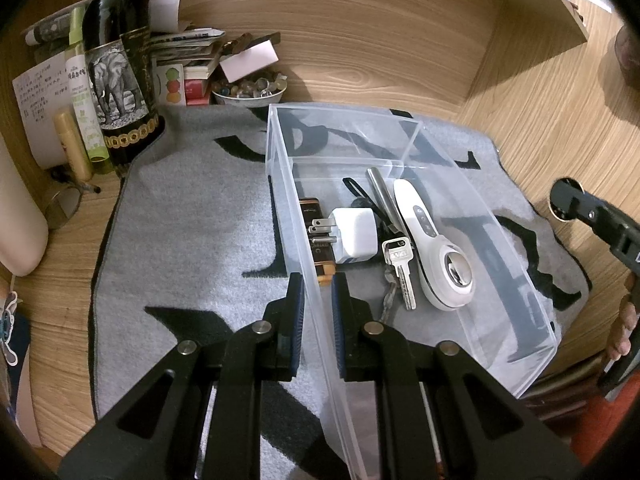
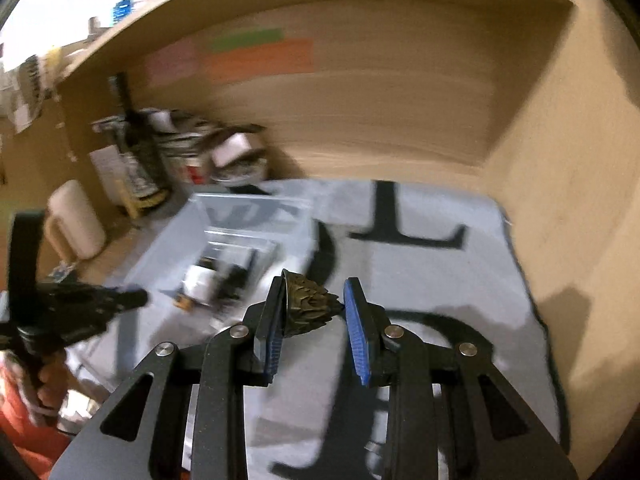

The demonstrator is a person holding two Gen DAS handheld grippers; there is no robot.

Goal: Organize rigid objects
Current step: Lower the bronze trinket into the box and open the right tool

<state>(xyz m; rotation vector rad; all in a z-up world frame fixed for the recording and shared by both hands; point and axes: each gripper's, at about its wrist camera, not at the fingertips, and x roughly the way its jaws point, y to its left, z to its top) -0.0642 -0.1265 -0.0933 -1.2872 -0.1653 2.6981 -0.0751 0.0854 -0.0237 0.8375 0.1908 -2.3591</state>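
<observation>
A clear plastic box [image 1: 516, 280] stands on the grey mat [image 1: 180, 248]. It holds a white plug adapter [image 1: 356, 236], keys [image 1: 400, 272], a white handheld device [image 1: 436, 248], a metal rod [image 1: 382, 196] and a brown bar [image 1: 316, 232]. My left gripper [image 1: 318, 284] is shut on the box's left wall. My right gripper [image 2: 314, 300] is shut on a dark bronze spiky ornament [image 2: 310, 304] and holds it above the mat [image 2: 440, 280], to the right of the box [image 2: 248, 220]. The right wrist view is blurred by motion.
A wine bottle [image 1: 120, 80], tubes [image 1: 82, 92], papers and a bowl of beads [image 1: 250, 90] crowd the back left corner. A cream mug [image 2: 76, 220] stands at the left. Wooden walls [image 1: 532, 128] close in the back and right.
</observation>
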